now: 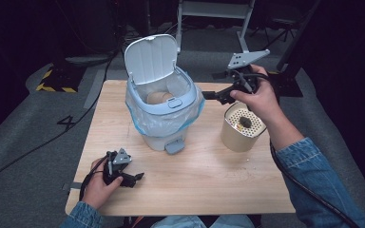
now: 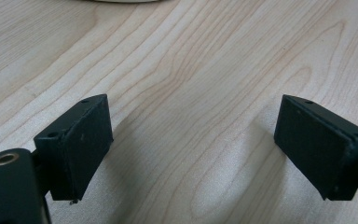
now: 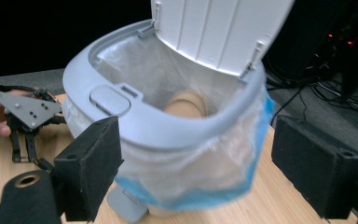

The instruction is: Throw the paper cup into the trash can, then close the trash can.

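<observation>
Here my right claw (image 1: 211,95) hangs wide and empty just beside the open bin (image 1: 164,102), nearer it than my left claw (image 1: 135,178), wide over the table (image 1: 209,175).

Looks like lab or test room, not home. Bare wooden table (image 1: 195,175) on grey carpet (image 1: 24,156). Around table: black cables (image 1: 43,142) on floor, yellow-black hazard tape (image 1: 52,88) to far left, white metal frame (image 1: 218,9) behind, dark surroundings.
</observation>
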Motion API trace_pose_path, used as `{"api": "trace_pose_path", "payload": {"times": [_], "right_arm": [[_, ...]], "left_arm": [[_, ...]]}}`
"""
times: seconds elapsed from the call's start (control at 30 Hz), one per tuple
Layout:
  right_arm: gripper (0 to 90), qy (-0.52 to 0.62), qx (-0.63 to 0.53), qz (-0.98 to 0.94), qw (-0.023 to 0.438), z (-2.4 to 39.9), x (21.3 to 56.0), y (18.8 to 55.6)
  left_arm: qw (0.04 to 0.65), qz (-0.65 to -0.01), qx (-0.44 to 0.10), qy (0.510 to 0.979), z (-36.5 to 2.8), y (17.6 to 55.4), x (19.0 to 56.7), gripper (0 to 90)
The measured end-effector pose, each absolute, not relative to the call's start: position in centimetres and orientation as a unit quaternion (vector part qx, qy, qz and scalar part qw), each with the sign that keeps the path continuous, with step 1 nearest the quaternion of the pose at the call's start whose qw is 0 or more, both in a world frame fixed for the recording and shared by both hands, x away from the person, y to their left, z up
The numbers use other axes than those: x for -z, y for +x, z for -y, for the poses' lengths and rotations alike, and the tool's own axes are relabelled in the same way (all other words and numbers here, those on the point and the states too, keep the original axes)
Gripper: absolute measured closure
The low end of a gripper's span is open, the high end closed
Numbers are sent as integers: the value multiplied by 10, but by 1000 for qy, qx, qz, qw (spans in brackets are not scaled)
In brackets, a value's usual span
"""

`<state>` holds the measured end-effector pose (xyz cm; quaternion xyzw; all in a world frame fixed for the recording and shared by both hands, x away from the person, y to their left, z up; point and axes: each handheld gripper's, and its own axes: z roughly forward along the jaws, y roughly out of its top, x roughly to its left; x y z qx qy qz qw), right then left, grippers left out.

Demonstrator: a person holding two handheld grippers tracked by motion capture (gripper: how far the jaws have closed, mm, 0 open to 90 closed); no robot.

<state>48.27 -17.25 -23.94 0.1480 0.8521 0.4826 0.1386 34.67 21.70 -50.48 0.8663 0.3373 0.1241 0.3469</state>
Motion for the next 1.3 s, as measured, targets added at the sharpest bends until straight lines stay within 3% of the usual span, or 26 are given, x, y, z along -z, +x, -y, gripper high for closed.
{"api": "trace_pose_path", "payload": {"times": [0.77,1.13,1.3], "right_arm": [[162,189,-484,-838,164,280,253,440],[164,230,-478,-831,168,330,295,418],[165,256,-480,-824,158,350,326,408]], "left_arm": [[344,-360,-131,857,-224,336,505,111],[344,-361,-132,857,-224,335,505,114],[348,-361,-133,855,-228,335,504,156]]}}
